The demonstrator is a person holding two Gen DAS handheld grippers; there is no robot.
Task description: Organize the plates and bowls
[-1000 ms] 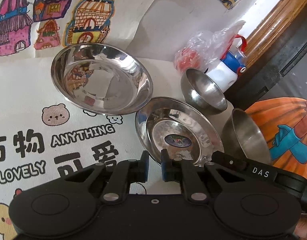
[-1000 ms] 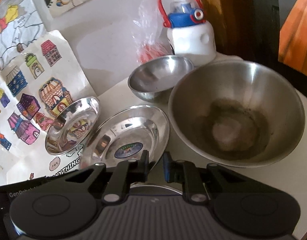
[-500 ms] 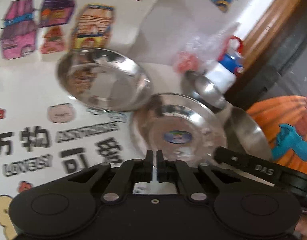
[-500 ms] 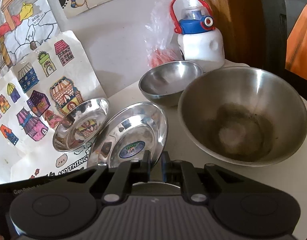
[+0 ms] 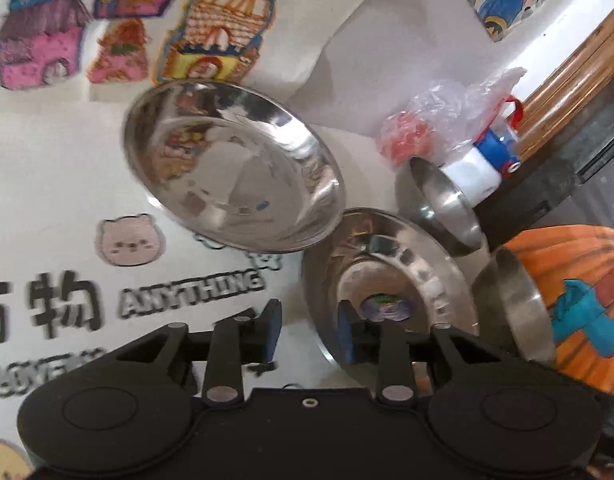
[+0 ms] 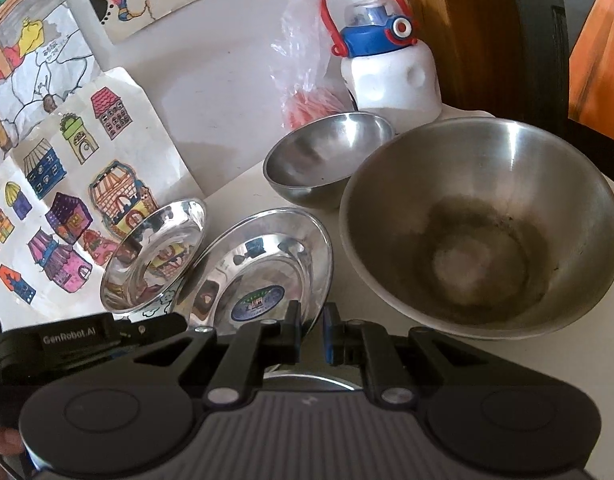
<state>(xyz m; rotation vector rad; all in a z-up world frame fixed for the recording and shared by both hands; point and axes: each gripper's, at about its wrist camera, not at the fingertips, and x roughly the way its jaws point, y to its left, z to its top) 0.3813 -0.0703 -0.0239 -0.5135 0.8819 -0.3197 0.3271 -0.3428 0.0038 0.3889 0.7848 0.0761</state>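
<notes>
"ANYTHING" on printed tablecloth (image 5: 59, 216); "GenRobot.AI" on left tongs (image 6: 69, 330) body, seen from right wrist

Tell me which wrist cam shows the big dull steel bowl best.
Right wrist. The big dull steel bowl fills the right of that view, its rim and stained bottom fully exposed. The left wrist view catches it only edge-on, partly hidden behind the left gripper.

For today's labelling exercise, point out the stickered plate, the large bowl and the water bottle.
Stickered plate (image 6: 263, 264), right wrist view, inner base.
Large bowl (image 6: 483, 216), right wrist view, inside wall.
Water bottle (image 6: 391, 76), right wrist view, white body.
</notes>
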